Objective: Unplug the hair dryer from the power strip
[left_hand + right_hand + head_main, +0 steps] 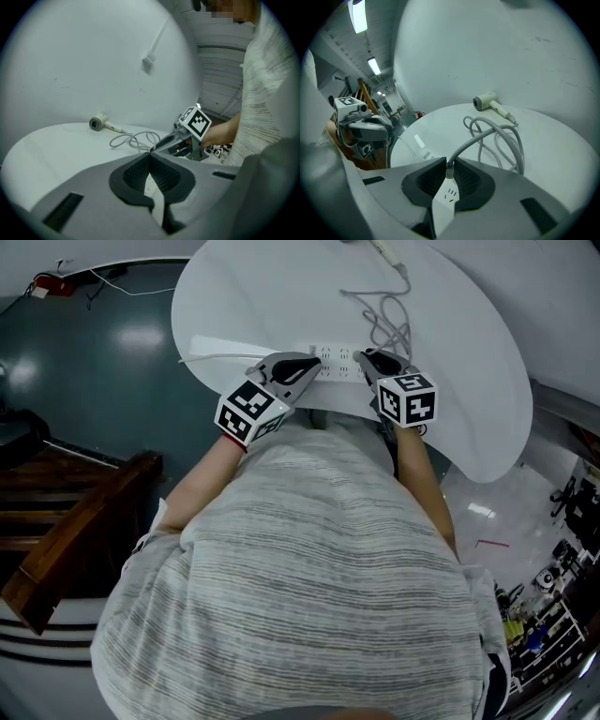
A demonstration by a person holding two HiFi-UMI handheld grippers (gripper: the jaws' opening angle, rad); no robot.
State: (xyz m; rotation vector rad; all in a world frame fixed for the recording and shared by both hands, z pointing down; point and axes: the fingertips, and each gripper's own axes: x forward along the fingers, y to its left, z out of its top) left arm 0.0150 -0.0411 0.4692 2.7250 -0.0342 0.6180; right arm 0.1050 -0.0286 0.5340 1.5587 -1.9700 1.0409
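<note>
The white hair dryer (485, 101) lies far back on the round white table (469, 381). Its grey cable (497, 136) coils toward me and ends in a plug at the white power strip (333, 362). My right gripper (449, 168) is over the strip (444, 204), pointing down, with its pads closed on the plug where the cable leaves it. My left gripper (150, 157) is just left of the strip, its tips meeting with nothing visible between them. In the head view the left gripper (314, 365) and right gripper (368, 358) flank the strip. The dryer (98, 123) also shows in the left gripper view.
The strip's own white lead (216, 357) runs left along the table's near edge. A dark wooden piece of furniture (84, 540) stands on the floor at the left. Shelves with small tools (544, 624) are at the lower right. My torso fills the lower part of the head view.
</note>
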